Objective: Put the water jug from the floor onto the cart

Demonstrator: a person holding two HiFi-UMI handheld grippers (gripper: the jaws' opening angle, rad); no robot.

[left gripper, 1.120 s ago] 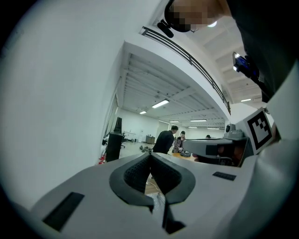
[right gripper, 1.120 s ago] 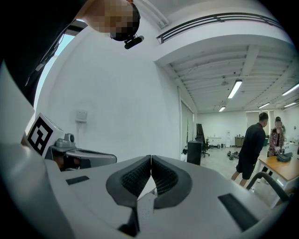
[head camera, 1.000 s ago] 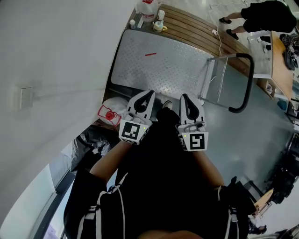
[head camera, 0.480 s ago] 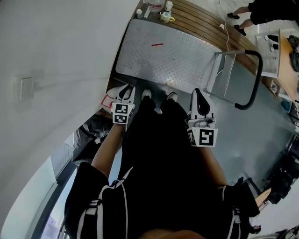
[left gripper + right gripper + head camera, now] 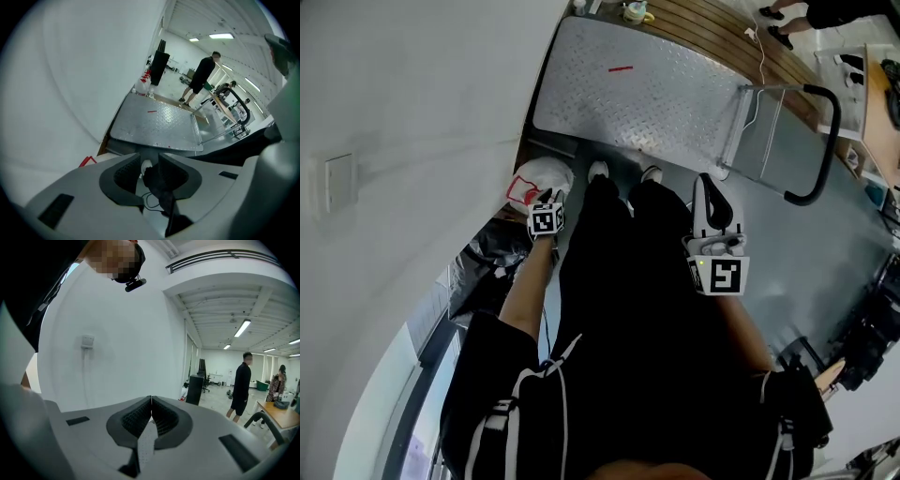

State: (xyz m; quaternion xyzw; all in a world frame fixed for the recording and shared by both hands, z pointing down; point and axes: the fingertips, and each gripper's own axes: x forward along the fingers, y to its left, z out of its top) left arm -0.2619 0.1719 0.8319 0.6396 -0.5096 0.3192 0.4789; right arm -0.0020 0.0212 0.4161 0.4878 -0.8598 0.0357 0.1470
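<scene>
Head view has the cart [image 5: 647,94] sitting higher in frame than a second ago, with its steel deck just past the person's shoes. The water jug [image 5: 539,178], white with a red label, is on the floor just off the cart's near-left corner, and more of it shows now. Big change is the left gripper [image 5: 547,199]: it was level with the right one, short of the cart's near edge. Now it's dropped to just beside the jug, jaws opening, nothing gripped. The right gripper [image 5: 711,187] barely budged, jaws pressed together, empty.
</scene>
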